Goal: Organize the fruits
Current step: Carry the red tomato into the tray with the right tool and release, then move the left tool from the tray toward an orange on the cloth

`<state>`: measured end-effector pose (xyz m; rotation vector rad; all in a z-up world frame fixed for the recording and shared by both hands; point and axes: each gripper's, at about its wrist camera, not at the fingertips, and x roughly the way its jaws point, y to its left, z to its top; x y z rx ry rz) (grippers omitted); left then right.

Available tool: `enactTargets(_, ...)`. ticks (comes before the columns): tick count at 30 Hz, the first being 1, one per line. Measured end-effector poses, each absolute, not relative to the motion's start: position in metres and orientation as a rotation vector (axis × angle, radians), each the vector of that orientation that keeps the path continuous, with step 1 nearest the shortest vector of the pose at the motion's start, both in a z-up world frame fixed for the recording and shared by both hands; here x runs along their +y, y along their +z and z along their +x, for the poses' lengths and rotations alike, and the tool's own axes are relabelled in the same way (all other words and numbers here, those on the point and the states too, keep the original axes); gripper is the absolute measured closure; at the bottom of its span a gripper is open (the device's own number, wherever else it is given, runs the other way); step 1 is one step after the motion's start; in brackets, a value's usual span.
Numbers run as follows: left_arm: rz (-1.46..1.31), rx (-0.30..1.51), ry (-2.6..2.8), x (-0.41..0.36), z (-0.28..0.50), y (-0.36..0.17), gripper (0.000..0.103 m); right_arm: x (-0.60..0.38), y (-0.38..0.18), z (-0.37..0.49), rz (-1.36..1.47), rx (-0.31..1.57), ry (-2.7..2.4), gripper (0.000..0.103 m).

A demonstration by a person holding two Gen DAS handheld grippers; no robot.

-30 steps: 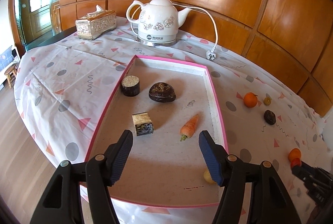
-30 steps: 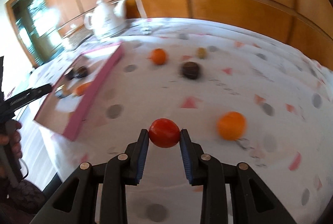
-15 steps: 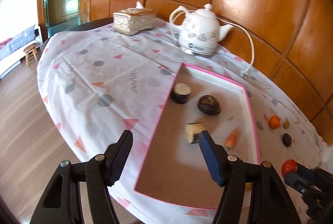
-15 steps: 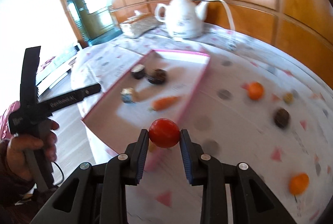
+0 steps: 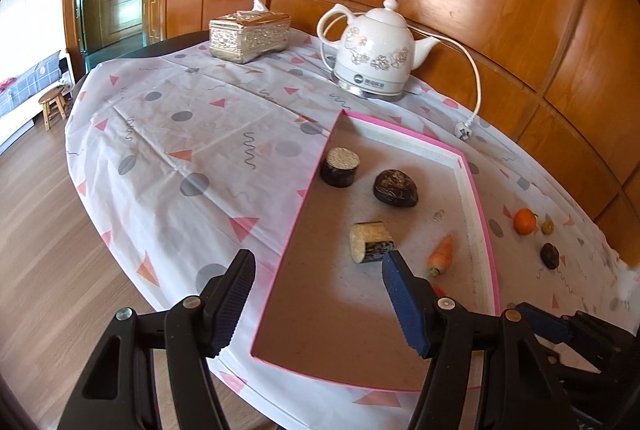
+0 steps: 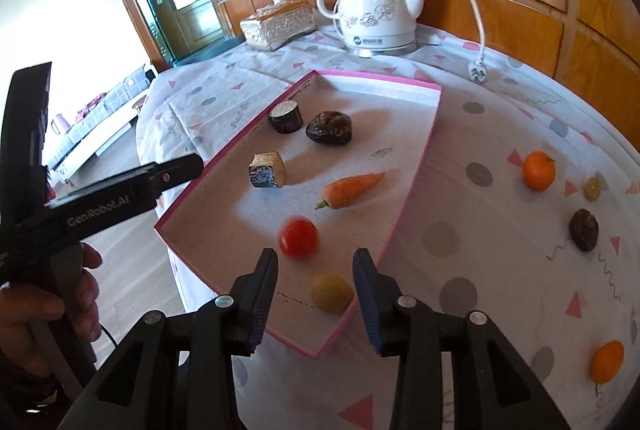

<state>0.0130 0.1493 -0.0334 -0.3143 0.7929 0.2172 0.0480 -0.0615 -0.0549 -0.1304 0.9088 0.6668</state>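
Observation:
A pink-rimmed tray point(image 6: 412, 186) point(image 5: 476, 214) lies on the patterned tablecloth. In it are a red tomato point(image 6: 298, 237), a carrot point(image 6: 350, 188) point(image 5: 441, 254), a yellow fruit point(image 6: 331, 293), a dark oval fruit point(image 6: 329, 127) point(image 5: 395, 188), a dark round piece point(image 6: 285, 116) point(image 5: 339, 166) and a cut block point(image 6: 267, 169) point(image 5: 371, 241). My right gripper point(image 6: 315, 292) is open and empty above the tray's near corner, the tomato just beyond it. My left gripper point(image 5: 317, 298) is open and empty over the tray's left rim.
On the cloth right of the tray lie an orange point(image 6: 539, 170) point(image 5: 524, 221), a small yellowish fruit point(image 6: 592, 188), a dark fruit point(image 6: 583, 230) point(image 5: 549, 255) and another orange point(image 6: 607, 361). A white kettle point(image 5: 374, 54) with cord and a silver tissue box point(image 5: 249, 35) stand at the back.
My right gripper has opened and let go of the tomato, which now lies blurred in the tray. My left gripper has drawn a little nearer to the tray.

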Motion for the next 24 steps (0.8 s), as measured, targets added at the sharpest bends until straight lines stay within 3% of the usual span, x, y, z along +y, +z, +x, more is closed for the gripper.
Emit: enactTargets(24, -0.184, 0.756, 0.105, 0.102, 0.01, -0.012, 0.035, -0.276, -0.065, 0.012, 0.116, 0.857, -0.012, 0.063)
